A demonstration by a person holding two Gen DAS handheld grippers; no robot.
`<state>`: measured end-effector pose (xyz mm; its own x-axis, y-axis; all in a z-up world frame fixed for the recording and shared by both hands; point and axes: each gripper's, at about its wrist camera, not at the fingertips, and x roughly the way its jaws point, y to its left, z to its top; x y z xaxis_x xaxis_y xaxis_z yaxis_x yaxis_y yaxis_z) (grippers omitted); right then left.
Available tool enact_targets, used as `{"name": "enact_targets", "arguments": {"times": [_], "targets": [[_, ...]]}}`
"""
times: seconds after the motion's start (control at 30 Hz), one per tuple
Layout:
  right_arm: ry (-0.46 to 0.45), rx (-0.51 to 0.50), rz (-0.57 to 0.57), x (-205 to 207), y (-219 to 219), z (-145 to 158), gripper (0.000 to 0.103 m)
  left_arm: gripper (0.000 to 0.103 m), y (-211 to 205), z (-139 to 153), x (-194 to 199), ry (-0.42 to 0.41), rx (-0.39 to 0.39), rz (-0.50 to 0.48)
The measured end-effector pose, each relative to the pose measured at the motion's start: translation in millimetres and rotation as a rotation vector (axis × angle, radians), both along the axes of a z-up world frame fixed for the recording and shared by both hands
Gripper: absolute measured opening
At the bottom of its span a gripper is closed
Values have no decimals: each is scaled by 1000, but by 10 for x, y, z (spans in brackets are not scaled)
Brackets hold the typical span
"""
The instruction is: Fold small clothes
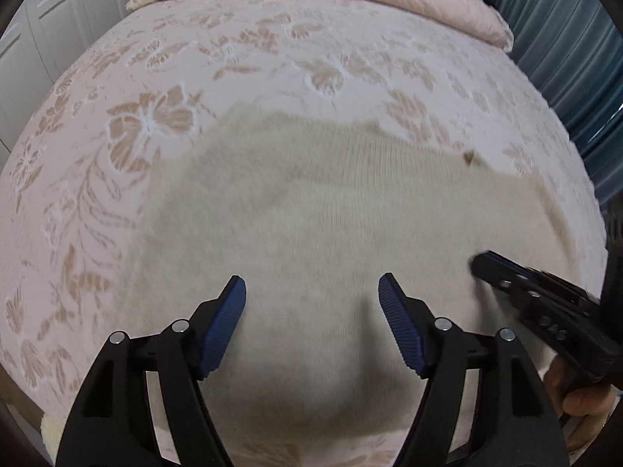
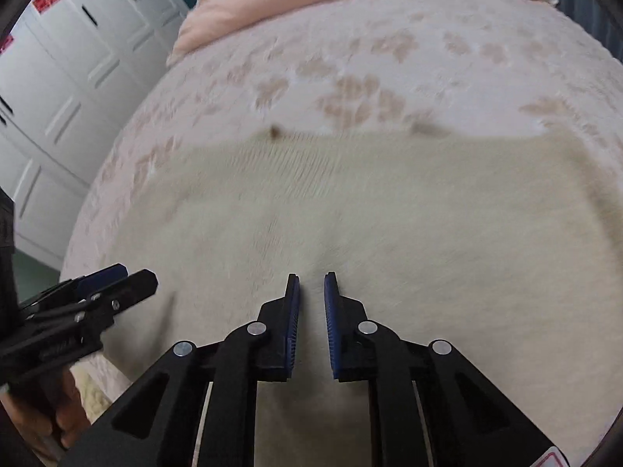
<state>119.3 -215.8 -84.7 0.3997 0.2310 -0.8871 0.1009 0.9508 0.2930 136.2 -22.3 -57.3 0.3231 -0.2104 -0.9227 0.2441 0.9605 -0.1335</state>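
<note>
Below both of my tools, flat on the bed (image 1: 241, 58), the cream garment (image 1: 311, 214) runs left to right, so my wide-open left hand-held gripper (image 1: 312, 292) and nearly closed, empty right hand-held gripper (image 2: 312, 286) hover equally near its front edge.

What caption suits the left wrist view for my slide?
Open left gripper above a cream knit garment spread on a floral bedspread.
</note>
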Motion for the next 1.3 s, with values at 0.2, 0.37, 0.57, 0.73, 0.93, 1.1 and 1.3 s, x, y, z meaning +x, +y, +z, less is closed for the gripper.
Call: {"name": "enact_targets", "arguments": {"times": [0.2,0.37,0.57,0.73,0.93,1.1,1.3], "targets": [[-108,-17,-64,-366,-35,402,14,73,262,-138,-281,-7,16,29],[-23,-91,-249,-875,-758,167,0,74,411,-177,-306,11,-32,62],[-27,-153,-454,-1561,-1287,292,7,76,387,-69,-542,16,-21,66],[-65,-36,-568,-1956,-1494,365,48,91,784,21,-768,42,-205,226],[-45,118,-614,-2101,-1464,221,69,92,1614,-213,-822,106,-415,614],[-1,257,-661,-1865,-1566,-60,71,98,1620,-422,-474,156,-481,671],[-10,212,-683,-1501,-1594,27,21,29,1555,-305,-245,127,-459,589]]}}
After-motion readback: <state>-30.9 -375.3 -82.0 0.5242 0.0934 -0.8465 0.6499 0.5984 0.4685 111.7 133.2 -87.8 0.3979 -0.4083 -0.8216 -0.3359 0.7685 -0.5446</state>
